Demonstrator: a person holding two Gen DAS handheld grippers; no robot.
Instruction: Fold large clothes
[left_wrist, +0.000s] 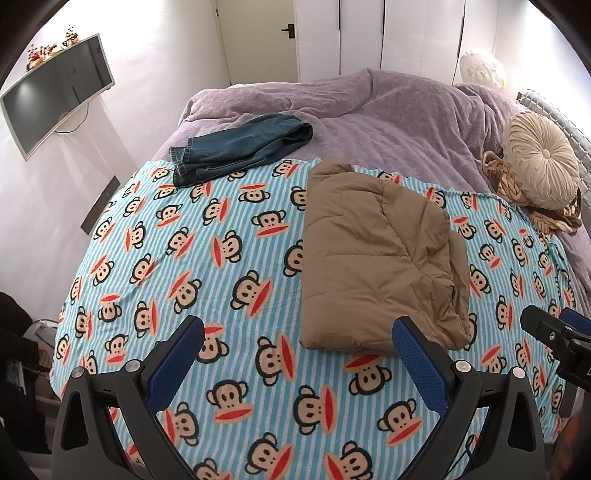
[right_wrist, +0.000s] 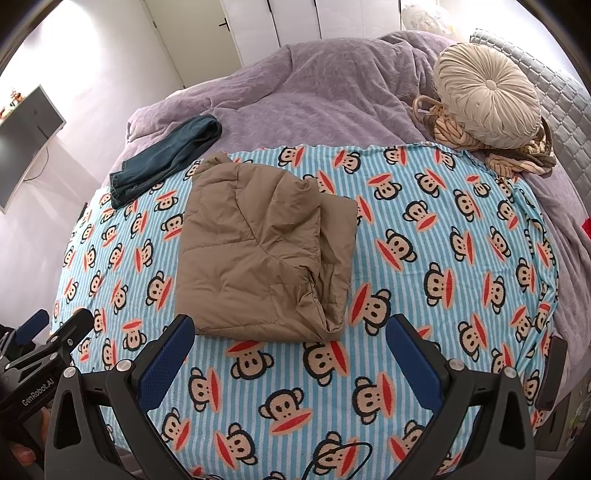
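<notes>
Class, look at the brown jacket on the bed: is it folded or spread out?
Folded. The brown jacket lies as a compact layered bundle on the monkey-print blanket, one panel doubled over another.

On the bed before me I count one folded tan padded jacket (left_wrist: 376, 258) (right_wrist: 258, 251), one pair of folded jeans (left_wrist: 240, 147) (right_wrist: 166, 158), one monkey-print sheet (left_wrist: 207, 258) (right_wrist: 424, 258), one round cushion (left_wrist: 541, 166) (right_wrist: 487, 103) and one wall-mounted screen (left_wrist: 55, 92) (right_wrist: 26, 144).

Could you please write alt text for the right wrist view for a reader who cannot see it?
A folded tan puffer jacket lies on a monkey-print blanket on a bed, just beyond the open right gripper. Folded jeans lie behind it to the left, a round cushion to the right.
</notes>
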